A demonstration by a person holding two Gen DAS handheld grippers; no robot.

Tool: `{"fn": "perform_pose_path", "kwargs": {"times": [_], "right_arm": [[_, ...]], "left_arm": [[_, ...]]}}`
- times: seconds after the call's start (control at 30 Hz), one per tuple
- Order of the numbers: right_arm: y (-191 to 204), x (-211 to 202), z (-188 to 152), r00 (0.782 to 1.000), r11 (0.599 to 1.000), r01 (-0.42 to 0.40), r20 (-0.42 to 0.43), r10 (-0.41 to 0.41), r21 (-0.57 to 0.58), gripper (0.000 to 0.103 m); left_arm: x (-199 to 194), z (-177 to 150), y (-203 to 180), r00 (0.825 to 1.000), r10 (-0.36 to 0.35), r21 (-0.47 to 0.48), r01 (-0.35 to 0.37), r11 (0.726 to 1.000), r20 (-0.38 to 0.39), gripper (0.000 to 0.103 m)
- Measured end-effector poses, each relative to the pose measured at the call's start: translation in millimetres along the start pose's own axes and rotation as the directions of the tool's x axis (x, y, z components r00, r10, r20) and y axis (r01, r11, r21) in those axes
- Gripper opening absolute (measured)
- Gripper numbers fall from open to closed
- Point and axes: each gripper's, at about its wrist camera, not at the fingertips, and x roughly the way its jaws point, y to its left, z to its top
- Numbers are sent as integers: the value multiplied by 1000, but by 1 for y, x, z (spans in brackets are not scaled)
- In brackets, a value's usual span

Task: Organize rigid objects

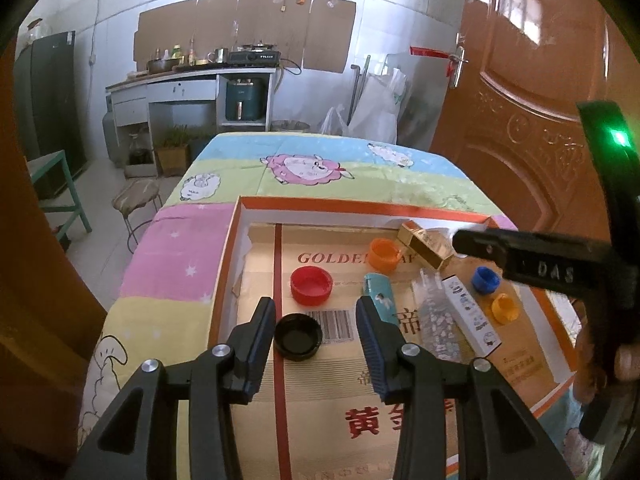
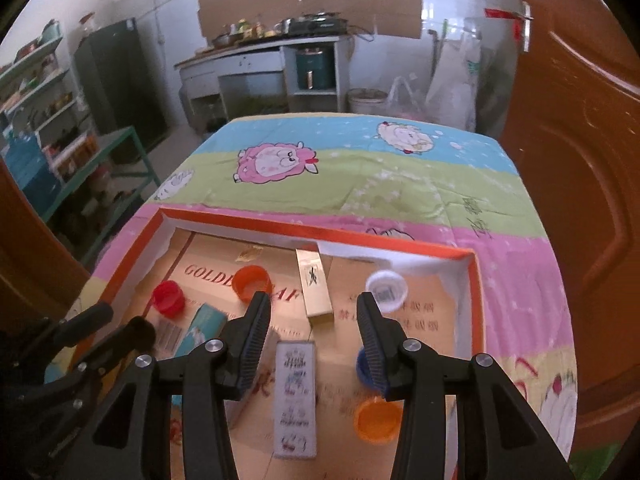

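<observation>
A shallow orange-rimmed cardboard box holds the objects. My left gripper is open, with a black cap lying on the box floor between its fingers, near the left one. Beyond it lie a red cap, an orange cap, a gold box, a teal box, a white patterned box, a blue cap and a yellow cap. My right gripper hovers open and holds nothing, above the white patterned box and the gold box. A white cap lies beyond its right finger, which half hides the blue cap.
The box rests on a table under a sheep-print cloth. A brown door stands close on the right. A stool and a green shelf frame stand left of the table. A kitchen counter runs along the back wall.
</observation>
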Motion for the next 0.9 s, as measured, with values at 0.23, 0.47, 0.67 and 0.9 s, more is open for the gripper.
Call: {"fn": "perform_pose_path", "kwargs": {"times": [0.23, 0.47, 0.67, 0.9], "right_arm": [[11, -38, -21, 997, 999, 46, 66, -48, 29, 46], [22, -84, -42, 986, 995, 86, 141, -92, 50, 46], [24, -113, -60, 982, 993, 90, 161, -101, 74, 46], [27, -148, -79, 975, 990, 92, 193, -111, 106, 46]], "left_arm": [[-28, 0, -11, 999, 9, -1, -9, 1000, 36, 42], [-61, -6, -20, 998, 27, -28, -25, 999, 55, 42], [-90, -12, -30, 995, 42, -11, -42, 999, 91, 42], [-125, -22, -41, 988, 55, -3, -55, 998, 145, 42]]}}
